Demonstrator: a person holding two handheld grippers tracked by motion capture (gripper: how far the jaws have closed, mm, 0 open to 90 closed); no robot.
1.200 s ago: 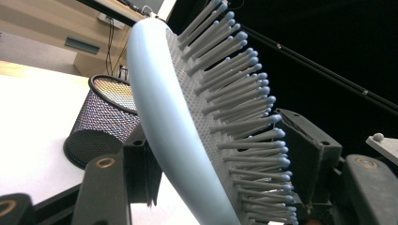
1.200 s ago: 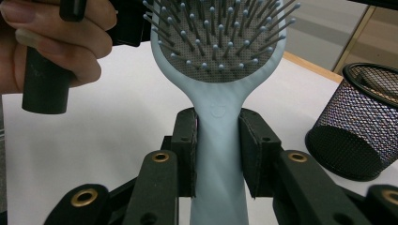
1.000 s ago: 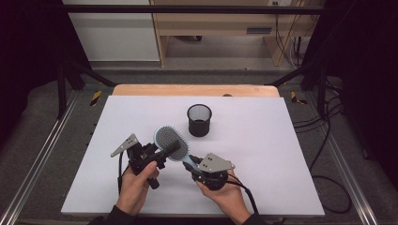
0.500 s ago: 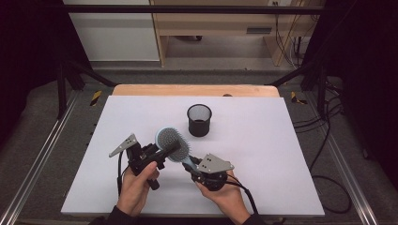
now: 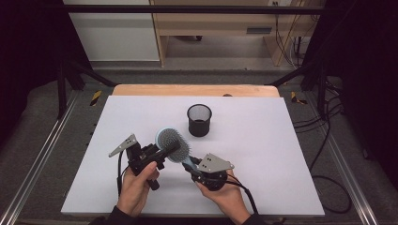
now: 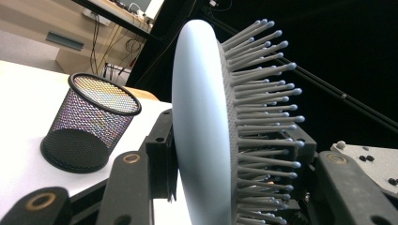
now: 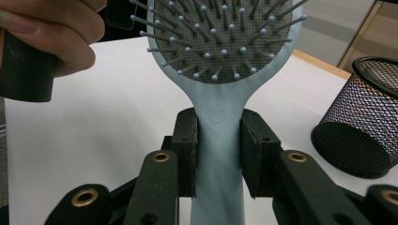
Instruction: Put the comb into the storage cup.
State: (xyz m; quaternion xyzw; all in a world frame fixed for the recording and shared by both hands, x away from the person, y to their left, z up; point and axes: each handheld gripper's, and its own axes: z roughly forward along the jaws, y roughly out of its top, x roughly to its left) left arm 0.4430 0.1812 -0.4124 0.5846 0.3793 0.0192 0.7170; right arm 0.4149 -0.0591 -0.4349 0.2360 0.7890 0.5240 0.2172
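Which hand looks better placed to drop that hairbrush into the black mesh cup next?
Probably the left. Its tool clamps the hairbrush across the head, nearer the mesh cup. The right tool grips the handle, so it would likely have to let go first.

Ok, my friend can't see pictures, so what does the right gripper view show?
The right gripper pinches the handle of a light blue hairbrush, bristles facing the camera. A hand on a black grip shows at upper left. A black mesh cup stands on the white table at right.
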